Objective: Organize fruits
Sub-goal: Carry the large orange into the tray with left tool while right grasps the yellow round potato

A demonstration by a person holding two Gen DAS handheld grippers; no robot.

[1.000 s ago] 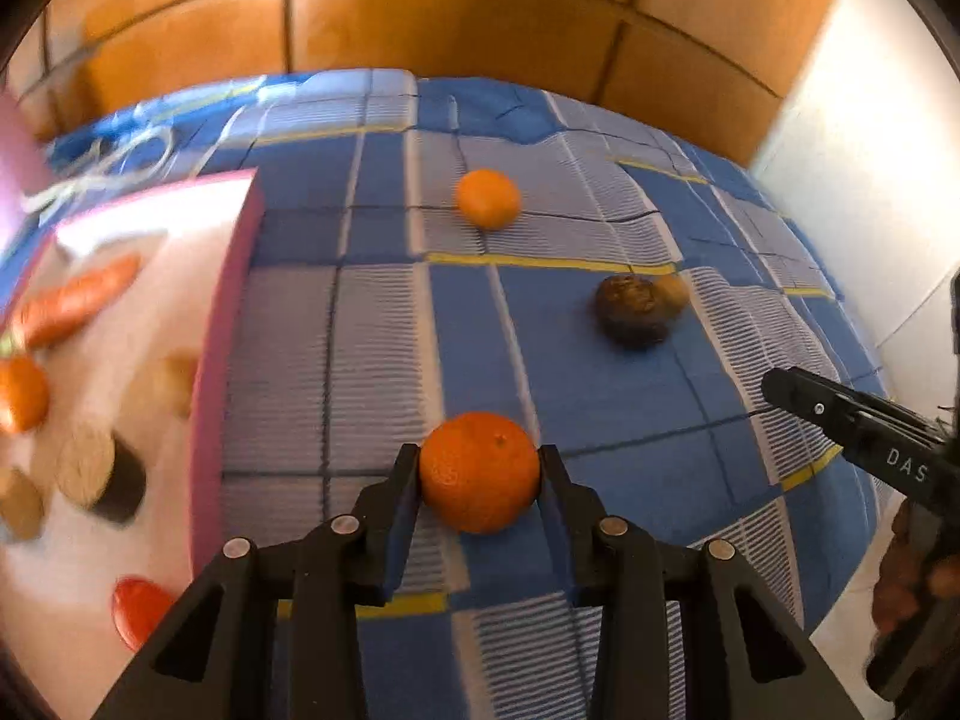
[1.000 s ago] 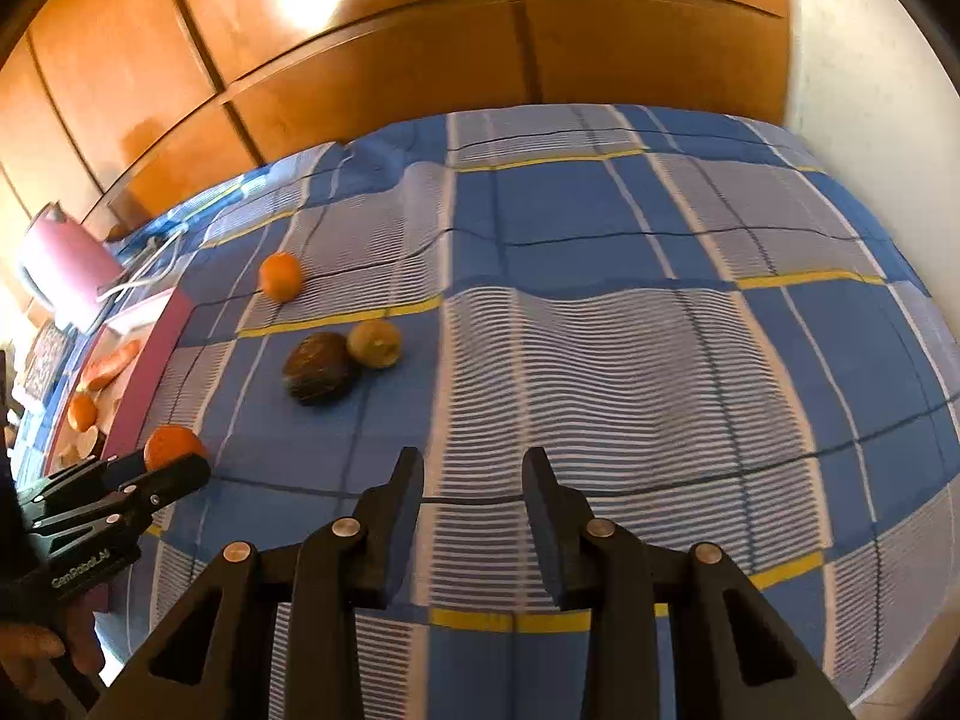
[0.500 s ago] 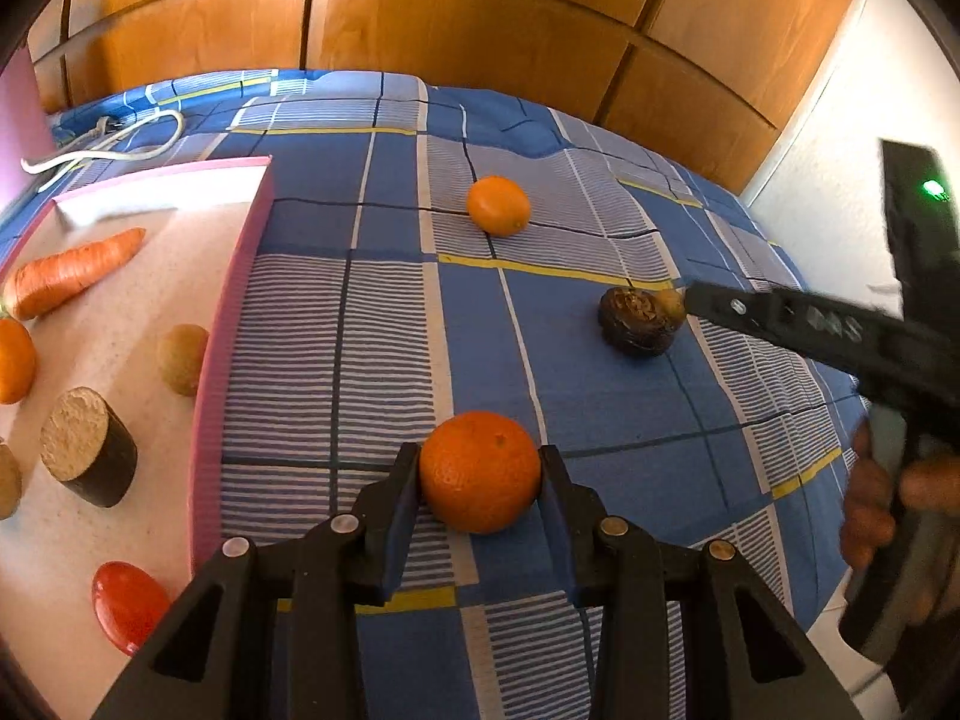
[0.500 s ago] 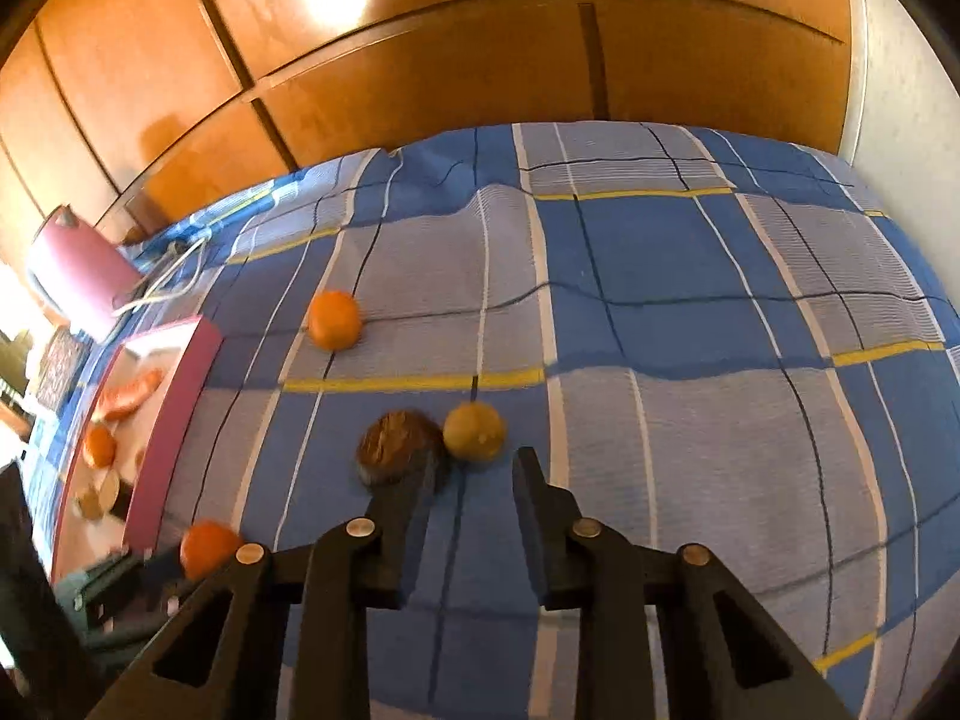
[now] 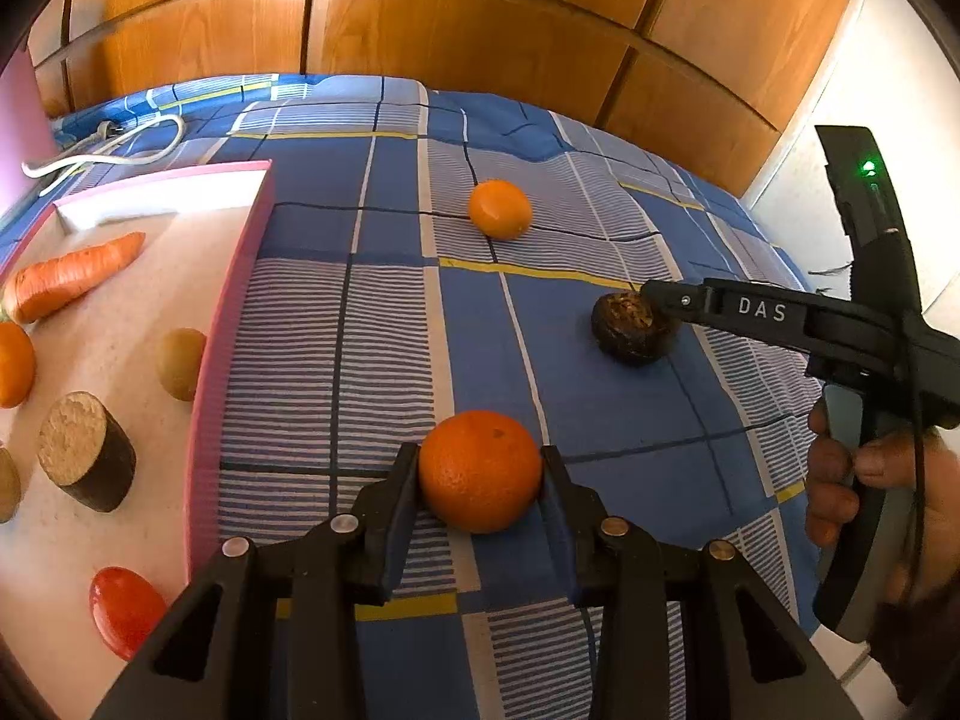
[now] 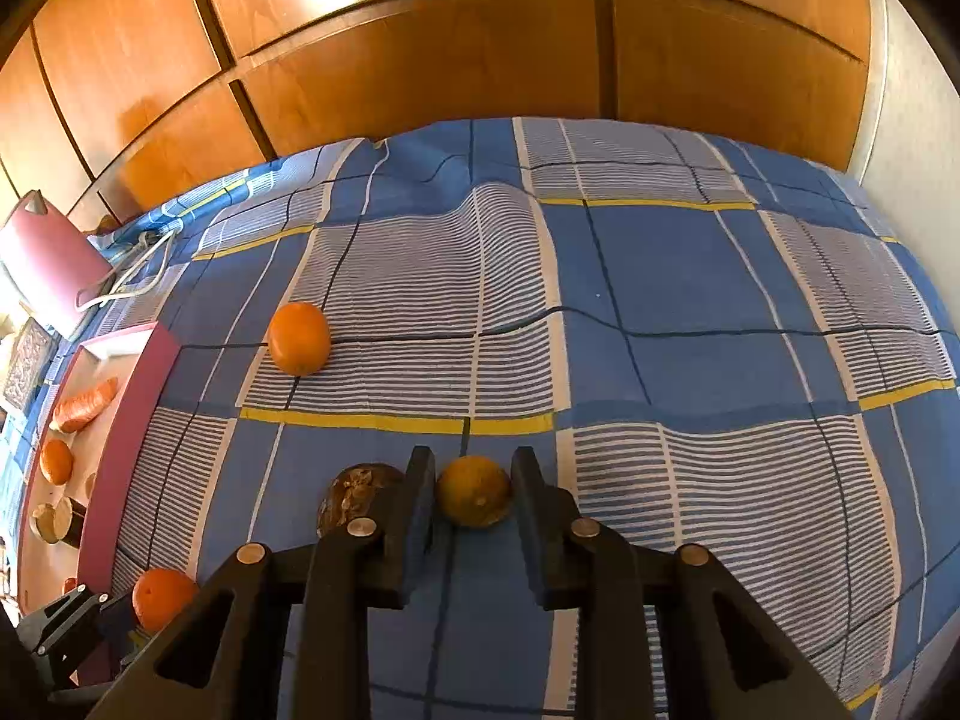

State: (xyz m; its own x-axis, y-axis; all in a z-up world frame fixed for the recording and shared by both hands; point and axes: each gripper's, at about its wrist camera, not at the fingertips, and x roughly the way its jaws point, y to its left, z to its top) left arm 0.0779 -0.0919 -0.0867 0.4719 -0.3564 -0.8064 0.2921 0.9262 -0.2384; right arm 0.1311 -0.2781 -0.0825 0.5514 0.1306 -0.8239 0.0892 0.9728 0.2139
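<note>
My left gripper (image 5: 480, 468) is shut on an orange (image 5: 480, 471) above the blue checked cloth, just right of the pink tray (image 5: 225, 324). My right gripper (image 6: 471, 477) is open, its jaws on either side of a small yellow-orange fruit (image 6: 474, 491) on the cloth, with a slight gap on each side. A dark brown fruit (image 6: 354, 495) lies just left of the left finger. A second orange (image 6: 298, 337) lies farther back on the cloth. The right gripper also shows in the left wrist view (image 5: 654, 294), over the dark fruit (image 5: 630, 330).
The pink tray holds a carrot (image 5: 72, 276), an orange (image 5: 13, 363), a potato-like piece (image 5: 180, 363), a cut brown cylinder (image 5: 87, 459) and a red fruit (image 5: 126, 609). A white cable (image 5: 108, 144) and a pink kettle (image 6: 51, 264) are at the back left. Wooden panels stand behind.
My right gripper has moved forward and left to the two fruits, and its jaws now straddle the small yellow one. My left gripper has kept hold of the orange, nearly still.
</note>
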